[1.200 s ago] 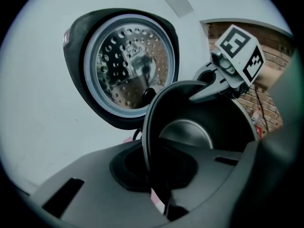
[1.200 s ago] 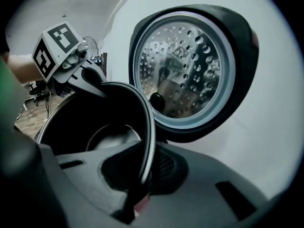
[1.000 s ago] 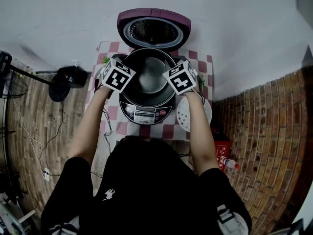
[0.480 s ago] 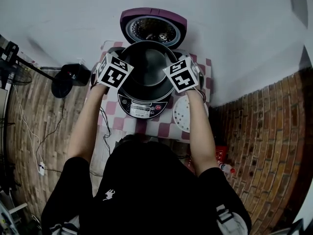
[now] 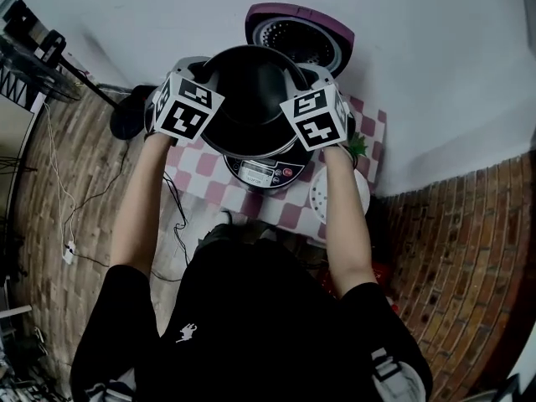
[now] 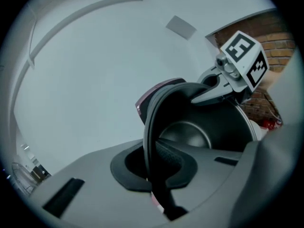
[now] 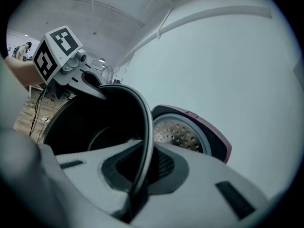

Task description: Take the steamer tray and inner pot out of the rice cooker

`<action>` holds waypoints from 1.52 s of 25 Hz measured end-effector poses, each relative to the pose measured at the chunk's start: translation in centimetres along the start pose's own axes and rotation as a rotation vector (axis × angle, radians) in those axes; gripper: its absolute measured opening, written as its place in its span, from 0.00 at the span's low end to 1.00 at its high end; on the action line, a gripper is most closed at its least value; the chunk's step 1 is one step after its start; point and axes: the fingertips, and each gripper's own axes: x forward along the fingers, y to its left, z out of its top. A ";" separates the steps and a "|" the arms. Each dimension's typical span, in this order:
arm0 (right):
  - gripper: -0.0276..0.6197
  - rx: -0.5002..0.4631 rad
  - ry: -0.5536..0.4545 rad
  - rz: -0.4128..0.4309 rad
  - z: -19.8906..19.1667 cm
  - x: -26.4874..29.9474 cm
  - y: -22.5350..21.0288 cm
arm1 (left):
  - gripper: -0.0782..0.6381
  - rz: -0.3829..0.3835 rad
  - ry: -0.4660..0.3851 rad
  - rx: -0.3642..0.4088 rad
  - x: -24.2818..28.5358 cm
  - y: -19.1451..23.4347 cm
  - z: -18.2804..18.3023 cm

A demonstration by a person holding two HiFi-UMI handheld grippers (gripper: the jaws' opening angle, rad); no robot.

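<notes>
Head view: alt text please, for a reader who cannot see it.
From above, a person's left gripper and right gripper clamp the rim of the black inner pot on opposite sides, holding it over the open rice cooker. A white steamer tray lies on the checked cloth beside it.

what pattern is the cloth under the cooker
The cloth is pink-and-white checked; head view shows it best.

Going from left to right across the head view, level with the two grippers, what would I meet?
black stand base → left gripper, clamped on the pot's rim → inner pot → right gripper, clamped on the opposite rim
</notes>
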 end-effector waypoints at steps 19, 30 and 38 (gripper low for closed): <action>0.06 -0.017 0.038 0.066 8.6 7.7 15.0 | 0.12 -0.009 0.048 -0.054 -6.0 11.3 -14.1; 0.06 0.020 0.147 0.072 7.9 11.7 22.1 | 0.12 -0.123 0.087 -0.078 -5.3 13.1 -22.3; 0.06 0.063 0.240 0.077 5.2 13.5 25.3 | 0.12 -0.214 0.120 -0.097 -3.6 12.2 -26.7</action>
